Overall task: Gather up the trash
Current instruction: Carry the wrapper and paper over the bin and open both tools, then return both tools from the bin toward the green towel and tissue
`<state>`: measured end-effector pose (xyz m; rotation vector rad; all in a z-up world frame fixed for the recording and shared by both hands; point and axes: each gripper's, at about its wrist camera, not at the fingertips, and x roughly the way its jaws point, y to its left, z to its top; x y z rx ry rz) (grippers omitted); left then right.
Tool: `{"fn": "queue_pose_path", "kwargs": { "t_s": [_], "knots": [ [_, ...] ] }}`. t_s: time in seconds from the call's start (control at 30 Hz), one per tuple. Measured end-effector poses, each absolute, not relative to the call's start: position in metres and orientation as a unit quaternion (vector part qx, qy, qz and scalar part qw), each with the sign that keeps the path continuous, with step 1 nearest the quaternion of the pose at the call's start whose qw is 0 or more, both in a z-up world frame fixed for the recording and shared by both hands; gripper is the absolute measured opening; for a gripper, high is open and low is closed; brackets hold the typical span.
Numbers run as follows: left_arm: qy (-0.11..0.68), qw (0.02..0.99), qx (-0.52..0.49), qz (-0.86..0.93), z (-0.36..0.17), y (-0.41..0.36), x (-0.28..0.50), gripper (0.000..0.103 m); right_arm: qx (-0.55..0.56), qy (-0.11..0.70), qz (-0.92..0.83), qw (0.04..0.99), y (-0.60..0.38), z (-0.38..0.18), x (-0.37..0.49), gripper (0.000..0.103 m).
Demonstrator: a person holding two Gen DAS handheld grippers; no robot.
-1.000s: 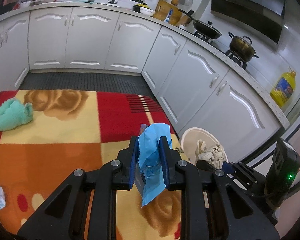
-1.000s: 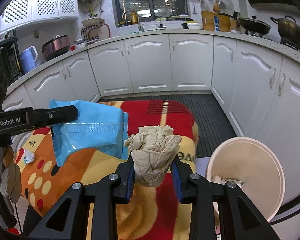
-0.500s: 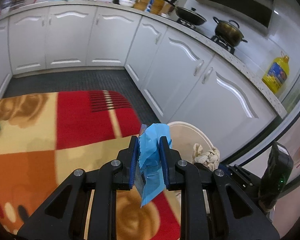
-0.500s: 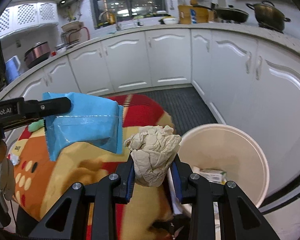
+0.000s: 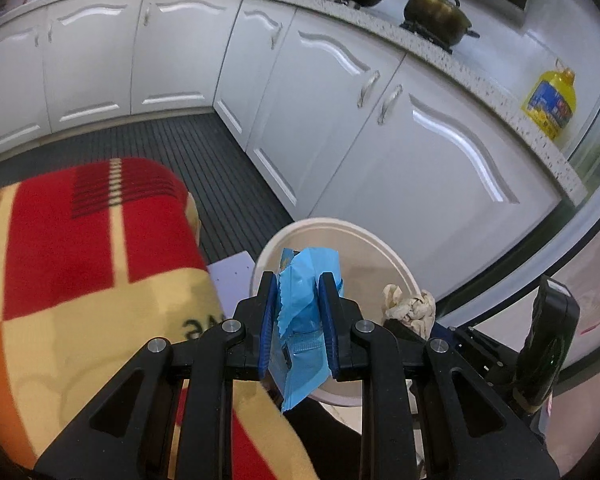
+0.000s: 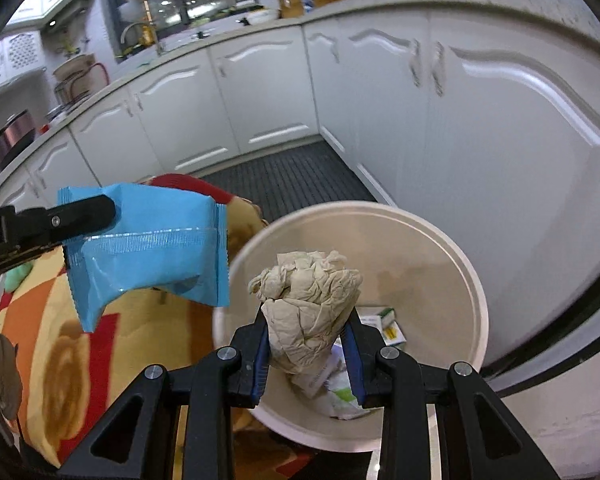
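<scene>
Two grippers are each carrying one piece of trash near a round cream bin standing on the floor by white cabinet doors. The left gripper is pinching a glossy blue plastic wrapper between its blue-padded jaws; the wrapper is thin and creased, with a zigzag-cut edge and a ribbed seal band running across it, and in the right wrist view it is hanging just left of the bin's rim, over the edge of the desk. The right gripper is squeezing a crumpled wad of beige paper in its jaws; the wad is wrinkled and matte, bulging above the pads, and is sitting over the bin's open mouth. Inside the bin, a small white carton with green and yellow print and some white scraps are lying at the bottom; their print is too small to read. A soft fleecy blanket in red, orange and pale yellow blocks is covering the desk, with dark letters on its edge, partly hidden, reading something like "ve". White letters ending in "AI" are showing on the black body of the left gripper in the right wrist view. On the speckled stone worktop, a dark metal pot with handles and a yellow oil jug with a blue label are standing; the label is unreadable.
</scene>
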<state>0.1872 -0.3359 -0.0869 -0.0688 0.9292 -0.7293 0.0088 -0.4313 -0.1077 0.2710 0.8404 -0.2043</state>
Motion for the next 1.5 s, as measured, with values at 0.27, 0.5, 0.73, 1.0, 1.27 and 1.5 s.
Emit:
{"fn": "queue_pose_path", "kwargs": {
  "t_s": [0.27,0.5,0.73,1.0,1.27,1.5],
  "knots": [
    [0.447,0.823,-0.021,-0.349,-0.104,-0.351,0.188,0.021,0.140,0.425,-0.105,0.888,-0.440,-0.124,0.016,0.032],
    [0.449,0.822,-0.016,-0.350,-0.104,-0.347,0.185,0.049,0.153,0.430,-0.110,0.883,-0.445,-0.129,0.017,0.051],
    [0.440,0.831,-0.007,-0.340,-0.097,-0.333,0.179,0.049,0.151,0.427,-0.106,0.885,-0.437,-0.124,0.017,0.051],
    [0.422,0.854,0.009,-0.305,-0.091,-0.302,0.172,0.049,0.137,0.422,-0.085,0.892,-0.414,-0.112,0.019,0.052],
    [0.397,0.879,0.023,-0.265,-0.083,-0.255,0.165,0.049,0.122,0.413,-0.055,0.901,-0.374,-0.093,0.029,0.055],
    [0.388,0.893,0.014,-0.226,-0.080,-0.204,0.167,0.049,0.096,0.406,-0.019,0.909,-0.330,-0.079,0.040,0.060]
  ]
}}
